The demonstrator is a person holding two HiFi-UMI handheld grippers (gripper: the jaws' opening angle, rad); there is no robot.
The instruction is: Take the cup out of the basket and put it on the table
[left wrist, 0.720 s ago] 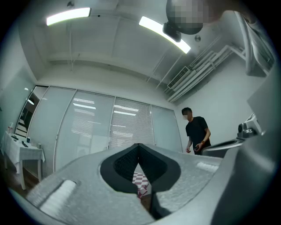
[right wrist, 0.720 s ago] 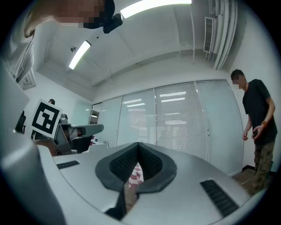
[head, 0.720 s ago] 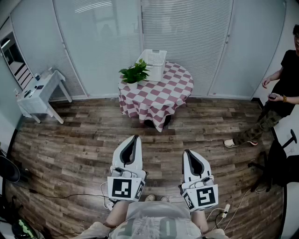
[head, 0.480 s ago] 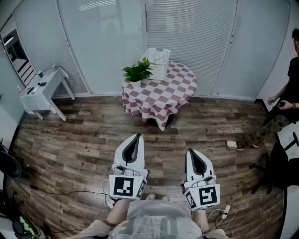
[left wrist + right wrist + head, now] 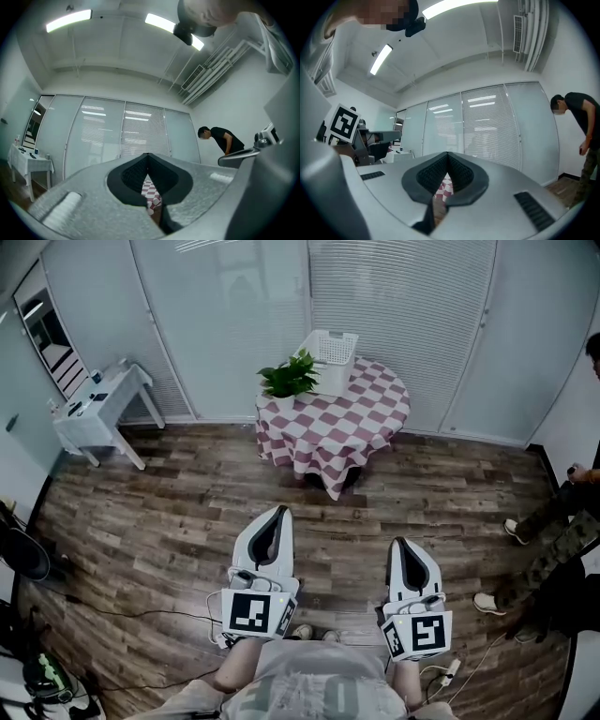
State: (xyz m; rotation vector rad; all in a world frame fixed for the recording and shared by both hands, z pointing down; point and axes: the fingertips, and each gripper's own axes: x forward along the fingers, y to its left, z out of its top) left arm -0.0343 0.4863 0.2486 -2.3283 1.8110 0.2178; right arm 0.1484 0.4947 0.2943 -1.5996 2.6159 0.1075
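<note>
- Office room, plank floor (image 5: 169, 512), blinds along the far wall; round table (image 5: 361, 423) under a red-and-white check cloth stands well ahead of both tools.
- Cup: not visible in any view. Judged to sit inside the basket (image 5: 330, 360), below its rim, so colour, shape and any handle cannot be told.
- Handling, judged: probably light and stiff, with a smooth wall that may slip between the pads. Best hold would be across the rim or upper wall, from above, since the basket walls block the sides. It could be fragile, so squeeze gently.
- Basket: white, slotted walls, open top, at the table's far edge.
- Plant (image 5: 289, 379): green, potted, just beside the basket on its left; leaves may crowd a reach from that side.
- Left tool (image 5: 278, 513): jaws closed together, nothing between them, low and well apart from the table.
- Right tool (image 5: 404, 545): jaws likewise closed and empty, pointing at the table.
- Person (image 5: 553, 531) at the right edge, clear of the table.
- Task step, judged: approach not yet made.
</note>
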